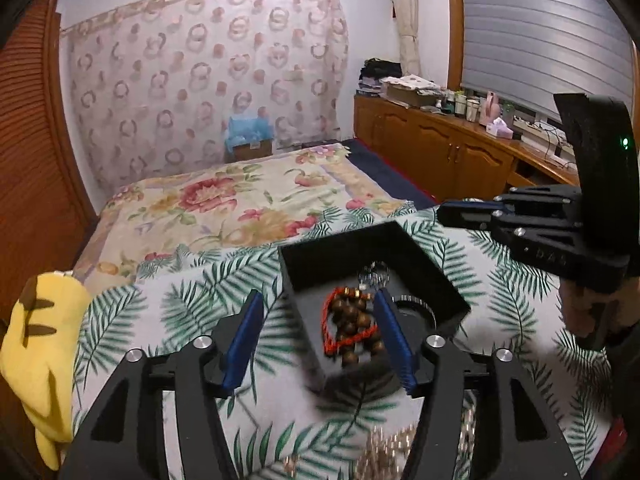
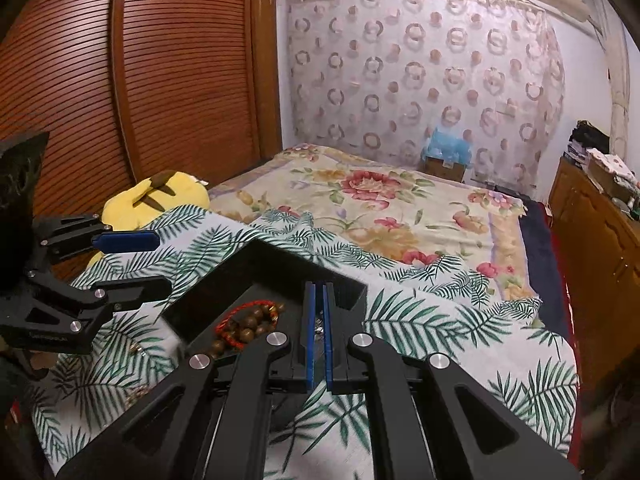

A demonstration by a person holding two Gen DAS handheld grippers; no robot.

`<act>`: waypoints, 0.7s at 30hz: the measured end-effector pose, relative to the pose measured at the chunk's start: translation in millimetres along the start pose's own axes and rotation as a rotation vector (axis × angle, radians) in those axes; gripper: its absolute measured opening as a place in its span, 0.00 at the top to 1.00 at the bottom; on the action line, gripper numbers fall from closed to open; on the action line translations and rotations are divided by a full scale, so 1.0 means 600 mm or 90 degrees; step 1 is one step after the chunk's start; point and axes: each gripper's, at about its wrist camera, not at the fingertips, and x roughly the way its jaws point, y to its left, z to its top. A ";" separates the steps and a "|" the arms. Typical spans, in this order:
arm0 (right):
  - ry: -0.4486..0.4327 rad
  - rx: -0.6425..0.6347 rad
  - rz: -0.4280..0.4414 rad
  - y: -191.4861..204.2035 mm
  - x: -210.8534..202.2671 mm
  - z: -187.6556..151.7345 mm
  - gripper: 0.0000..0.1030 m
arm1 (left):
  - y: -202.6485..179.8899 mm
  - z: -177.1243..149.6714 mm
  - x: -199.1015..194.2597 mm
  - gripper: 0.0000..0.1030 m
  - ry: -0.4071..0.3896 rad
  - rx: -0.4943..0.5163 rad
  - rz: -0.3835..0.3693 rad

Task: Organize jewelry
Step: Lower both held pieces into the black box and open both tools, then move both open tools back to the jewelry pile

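A black open box (image 1: 420,258) sits on a leaf-print cloth (image 1: 180,304) on the bed. Inside lies a brown bead bracelet with a red cord (image 1: 352,326), slightly blurred, with a small clear crystal piece (image 1: 374,276) behind it. My left gripper (image 1: 318,294) hovers over the box's near corner, open, its blue pads either side of the bracelet without pressing it. My right gripper (image 1: 440,214) hangs shut to the right of the box. The right wrist view has the right gripper (image 2: 320,285) shut over the box (image 2: 280,264), the bracelet (image 2: 248,324) and the open left gripper (image 2: 164,262).
Loose gold-coloured jewelry (image 1: 384,452) lies on the cloth near the front edge. A yellow plush toy (image 1: 36,340) rests at the left. The floral bedspread (image 1: 240,200) stretches behind, a wooden cabinet (image 1: 440,148) runs along the right, a slatted wardrobe (image 2: 160,80) along the left.
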 end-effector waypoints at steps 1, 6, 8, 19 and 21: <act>0.001 0.000 -0.001 0.004 -0.007 -0.003 0.96 | 0.001 -0.009 -0.006 0.37 0.001 -0.003 0.001; 0.012 0.007 -0.002 0.034 -0.046 -0.034 0.96 | 0.006 -0.048 -0.028 0.29 0.015 -0.016 0.001; 0.019 0.012 -0.007 0.046 -0.060 -0.052 0.96 | 0.008 -0.067 -0.039 0.24 0.018 -0.017 0.002; 0.062 0.050 -0.034 0.091 -0.118 -0.165 0.66 | 0.002 -0.137 -0.083 0.07 0.047 -0.030 -0.006; 0.069 0.058 -0.036 0.091 -0.126 -0.185 0.66 | -0.007 -0.150 -0.090 0.07 0.052 -0.022 -0.006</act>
